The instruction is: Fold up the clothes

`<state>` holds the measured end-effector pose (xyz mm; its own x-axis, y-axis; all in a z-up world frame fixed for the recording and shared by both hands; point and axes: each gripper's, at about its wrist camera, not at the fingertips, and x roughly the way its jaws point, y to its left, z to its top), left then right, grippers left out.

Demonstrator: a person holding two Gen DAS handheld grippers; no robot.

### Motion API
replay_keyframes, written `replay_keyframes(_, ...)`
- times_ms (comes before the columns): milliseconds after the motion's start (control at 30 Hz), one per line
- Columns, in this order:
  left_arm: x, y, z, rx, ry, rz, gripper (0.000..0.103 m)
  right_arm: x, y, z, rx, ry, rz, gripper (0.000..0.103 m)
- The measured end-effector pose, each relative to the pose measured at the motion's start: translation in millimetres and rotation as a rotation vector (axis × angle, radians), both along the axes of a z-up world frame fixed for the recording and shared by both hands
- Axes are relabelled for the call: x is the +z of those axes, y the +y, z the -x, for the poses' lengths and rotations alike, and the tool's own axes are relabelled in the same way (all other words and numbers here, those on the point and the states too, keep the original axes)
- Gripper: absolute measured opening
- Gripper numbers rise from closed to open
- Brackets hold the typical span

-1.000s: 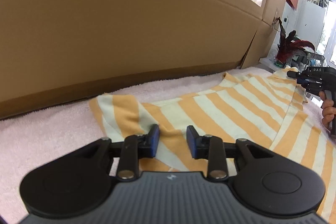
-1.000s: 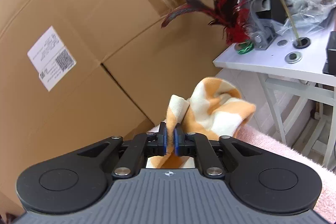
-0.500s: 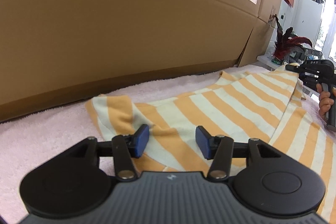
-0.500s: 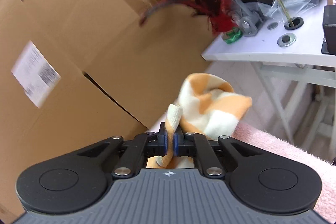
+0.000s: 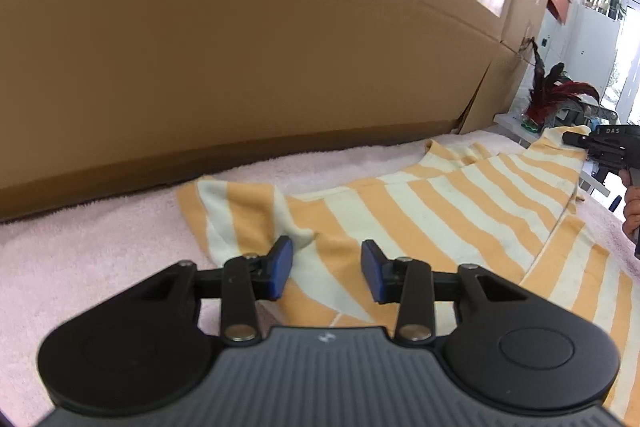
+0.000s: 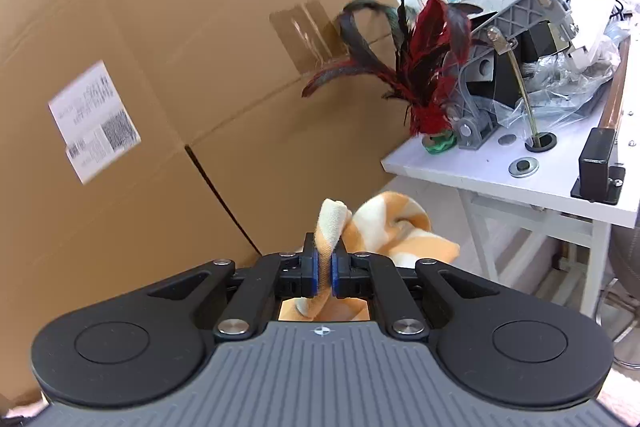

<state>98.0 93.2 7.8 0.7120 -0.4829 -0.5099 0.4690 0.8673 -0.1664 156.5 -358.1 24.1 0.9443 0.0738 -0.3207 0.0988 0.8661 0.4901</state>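
Left gripper (image 5: pixel 326 269) hovers low, jaws spread wide; right gripper (image 6: pixel 324 267) (raised, apparently) is clamped tight.

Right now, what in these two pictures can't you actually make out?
- Label on the box: motion-blurred in the right view; a washed-out patch in the left.
- Near edge of the shirt: hidden behind the left gripper body, left view.
- The fold pinched in the right gripper: mostly hidden by its body; which part of the shirt it is can't be told.
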Motion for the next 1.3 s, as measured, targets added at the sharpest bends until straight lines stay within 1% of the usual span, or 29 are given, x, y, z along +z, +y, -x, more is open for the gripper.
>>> replay_keyframes(33,-0.6,0.4,-1.3,0.005,0.006,0.000,0.033,2.5,1.5,-1.1,0.007,0.012,0.002,0.007)
replay_keyframes(67,-1.2,0.7,-2.6,0.011,0.012,0.000,0.033,7.5,3.1,-0.3,0.035,0.001,-0.026,0.007)
replay_keyframes(233,-3.1,0.8,-6.8,0.035,0.030,-0.005,0.032,34.8,11.2,5.2,0.194,-0.077,-0.193,0.007)
replay_keyframes(333,-3.9,3.7,-7.7,0.044,0.035,0.003,0.029,51.5,17.4,9.0,0.302,-0.120,-0.301,0.007)
replay_keyframes(400,-4.0,1.3,-6.7,0.035,0.032,-0.006,0.030,62.1,26.0,12.7,0.389,-0.133,-0.381,0.007)
replay_keyframes(467,-4.0,-0.9,-5.7,0.028,0.028,-0.017,0.035,71.4,36.1,16.3,0.467,-0.137,-0.448,0.007)
replay_keyframes(567,-3.9,-3.0,-3.9,0.028,0.018,-0.039,0.036,83.8,54.4,23.6,0.568,-0.123,-0.505,0.007)
replay_keyframes(667,-1.1,-3.5,0.0,0.013,-0.004,-0.033,0.036,95.0,76.6,33.4,0.669,-0.114,-0.538,0.007)
replay_keyframes(700,0.1,-3.5,1.6,0.006,-0.012,-0.029,0.033,97.8,83.1,37.1,0.697,-0.114,-0.545,0.007)
replay_keyframes(767,2.5,-3.4,4.9,-0.007,-0.030,-0.021,0.032,103.4,94.5,43.1,0.740,-0.114,-0.563,0.007)
replay_keyframes(833,6.3,-3.4,9.1,-0.027,-0.051,0.008,0.032,108.2,104.0,46.7,0.774,-0.112,-0.579,0.007)
replay_keyframes(900,7.0,-5.3,10.6,-0.050,-0.053,0.025,0.032,112.9,112.3,50.6,0.805,-0.113,-0.588,0.007)
replay_keyframes(933,6.0,-7.4,10.5,-0.061,-0.047,0.025,0.032,115.4,115.8,52.8,0.817,-0.115,-0.589,0.007)
replay_keyframes(1033,-1.9,-18.6,7.5,-0.085,0.002,-0.034,0.032,121.7,124.4,58.8,0.849,-0.119,-0.587,0.007)
replay_keyframes(1067,-2.2,-18.3,8.0,-0.086,0.006,-0.034,0.032,123.6,125.8,59.7,0.851,-0.121,-0.587,0.007)
replay_keyframes(1100,-2.0,-17.2,8.4,-0.089,0.011,-0.026,0.033,125.5,127.1,60.4,0.852,-0.122,-0.587,0.007)
replay_keyframes(1167,-0.1,-12.9,7.0,-0.105,0.032,0.021,0.033,129.3,129.5,61.9,0.855,-0.124,-0.586,0.007)
replay_keyframes(1233,1.6,-11.9,1.1,-0.122,0.084,0.074,0.033,133.1,130.0,63.7,0.860,-0.131,-0.593,0.007)
replay_keyframes(1300,3.2,-19.8,-5.0,-0.115,0.110,0.068,0.033,136.7,127.6,65.9,0.868,-0.146,-0.609,0.007)
